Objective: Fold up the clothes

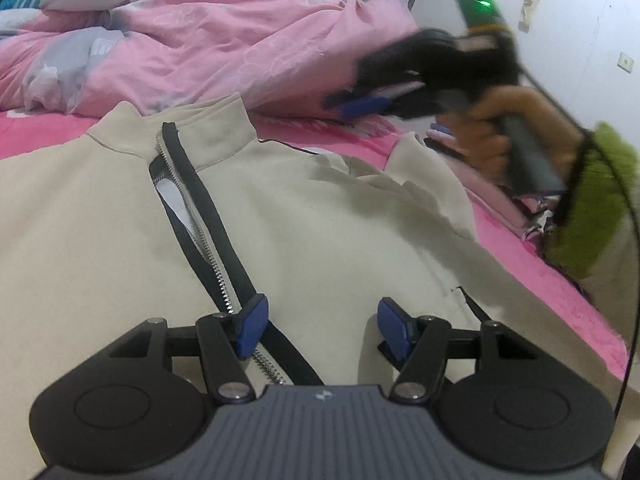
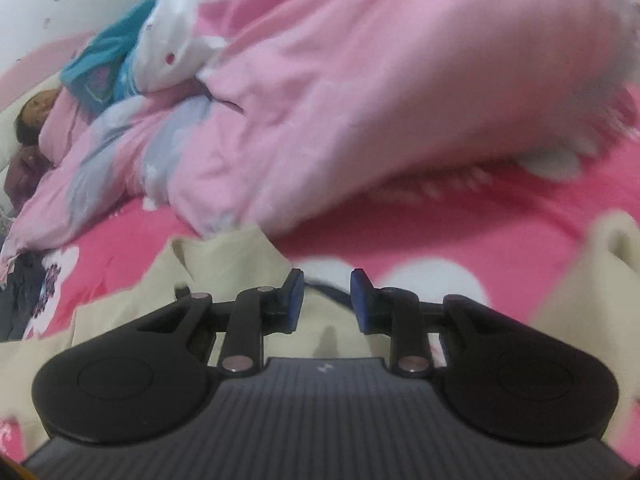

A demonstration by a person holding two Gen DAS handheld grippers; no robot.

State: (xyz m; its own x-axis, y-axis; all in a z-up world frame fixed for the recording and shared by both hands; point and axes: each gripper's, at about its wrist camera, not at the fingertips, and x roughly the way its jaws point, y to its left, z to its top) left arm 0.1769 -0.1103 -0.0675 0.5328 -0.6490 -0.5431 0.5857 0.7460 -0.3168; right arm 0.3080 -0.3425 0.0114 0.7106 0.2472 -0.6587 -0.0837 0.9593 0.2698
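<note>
Looking from the left gripper (image 1: 320, 322), whose jaws stand apart with nothing in them, you see the whole beige jacket (image 1: 120, 240) flat on the pink bed (image 1: 560, 288), collar far, zipper (image 1: 200, 236) running toward the camera. Only this view shows the hand (image 1: 484, 140) carrying the right gripper (image 1: 372, 100), blurred. The right view shows that gripper (image 2: 326, 300) a little open and empty over the jacket's edge, with a lumpy pink quilt (image 2: 360, 100) behind.

Beige jacket (image 1: 320, 220) – black-edged zip; pink quilt (image 1: 224, 40), blue-padded claw (image 1: 320, 320).

Both cams ride low on the handheld tools, tilted down. Left one sits close over the beige jacket (image 1: 320, 216); right one faces the pink quilt (image 2: 360, 100). Both catch jacket, quilt and bed (image 2: 400, 256).
</note>
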